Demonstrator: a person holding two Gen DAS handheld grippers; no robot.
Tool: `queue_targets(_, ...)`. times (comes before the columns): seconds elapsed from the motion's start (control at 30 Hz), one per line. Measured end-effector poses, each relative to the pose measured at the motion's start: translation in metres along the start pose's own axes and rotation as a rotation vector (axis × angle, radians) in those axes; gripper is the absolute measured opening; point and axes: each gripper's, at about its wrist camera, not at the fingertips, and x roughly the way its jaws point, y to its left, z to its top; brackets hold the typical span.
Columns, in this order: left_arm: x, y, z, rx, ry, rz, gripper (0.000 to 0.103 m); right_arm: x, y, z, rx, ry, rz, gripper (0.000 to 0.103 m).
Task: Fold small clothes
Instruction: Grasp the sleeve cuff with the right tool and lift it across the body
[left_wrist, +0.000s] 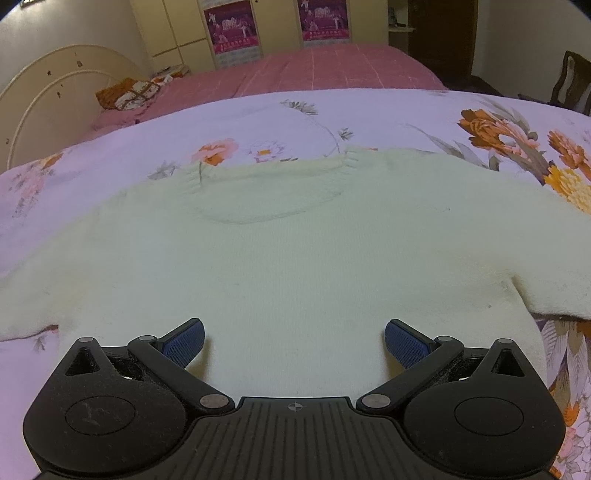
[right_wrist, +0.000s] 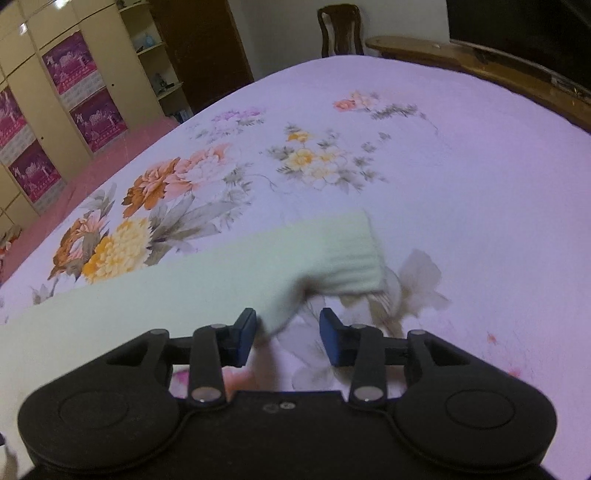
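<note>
A pale cream knit sweater (left_wrist: 288, 251) lies spread flat on the floral bedspread (left_wrist: 110, 155), neck opening away from me and sleeves out to both sides. My left gripper (left_wrist: 293, 341) is open and empty, its blue pads wide apart just above the sweater's lower body. In the right wrist view one sleeve (right_wrist: 221, 280) stretches across the bedspread and ends in a ribbed cuff (right_wrist: 347, 258). My right gripper (right_wrist: 288, 336) is open, jaws partly apart, with the sleeve's lower edge just in front of the left pad (right_wrist: 245, 332). It holds nothing.
The floral bedspread (right_wrist: 461, 166) covers a wide bed. A second bed with a pink cover (left_wrist: 332, 66) stands behind, with a cream headboard (left_wrist: 44, 96). Wardrobes (right_wrist: 55, 92), a wooden chair (right_wrist: 340, 29) and a wooden footboard (right_wrist: 480, 62) ring the bed.
</note>
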Motion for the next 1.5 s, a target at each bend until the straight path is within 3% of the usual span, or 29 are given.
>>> queue_targets(0.27, 0.001, 0.002, 0.0, 0.027, -0.014, -0.004, 0.103, 0.025, 0.005, 0.016, 0.025, -0.05, -0.002, 0.049)
queue_targets(0.3, 0.0, 0.003, 0.0, 0.034, -0.02, -0.001, 0.103, 0.027, 0.006, 0.017, 0.024, -0.06, -0.011, 0.043)
queue_targets(0.4, -0.002, 0.008, 0.0, 0.042, -0.047, -0.027, 0.103, 0.03, 0.011, 0.016, -0.015, -0.083, -0.011, 0.008)
queue_targets(0.6, -0.009, 0.033, 0.0, -0.01, -0.073, -0.105, 0.103, 0.012, 0.034, 0.015, -0.027, -0.121, 0.1, 0.008)
queue_targets(0.9, -0.019, 0.111, -0.006, -0.105, -0.112, -0.089, 0.103, -0.029, 0.154, -0.008, -0.227, -0.165, 0.314, 0.007)
queue_targets(1.07, -0.019, 0.165, -0.011, -0.19, -0.112, -0.11, 0.103, -0.032, 0.243, -0.054, -0.324, -0.113, 0.442, 0.007)
queue_targets(1.27, -0.006, 0.209, -0.018, -0.257, -0.103, -0.146, 0.103, -0.021, 0.336, -0.126, -0.479, 0.006, 0.524, 0.009)
queue_targets(1.33, -0.002, 0.215, -0.018, -0.257, -0.097, -0.171, 0.103, -0.015, 0.357, -0.146, -0.537, 0.075, 0.534, 0.021)
queue_targets(1.43, 0.002, 0.213, -0.018, -0.224, -0.104, -0.196, 0.103, -0.018, 0.366, -0.156, -0.561, 0.124, 0.595, 0.023)
queue_targets(1.5, 0.004, 0.208, -0.019, -0.219, -0.09, -0.251, 0.103, -0.029, 0.364, -0.153, -0.569, 0.109, 0.619, 0.022)
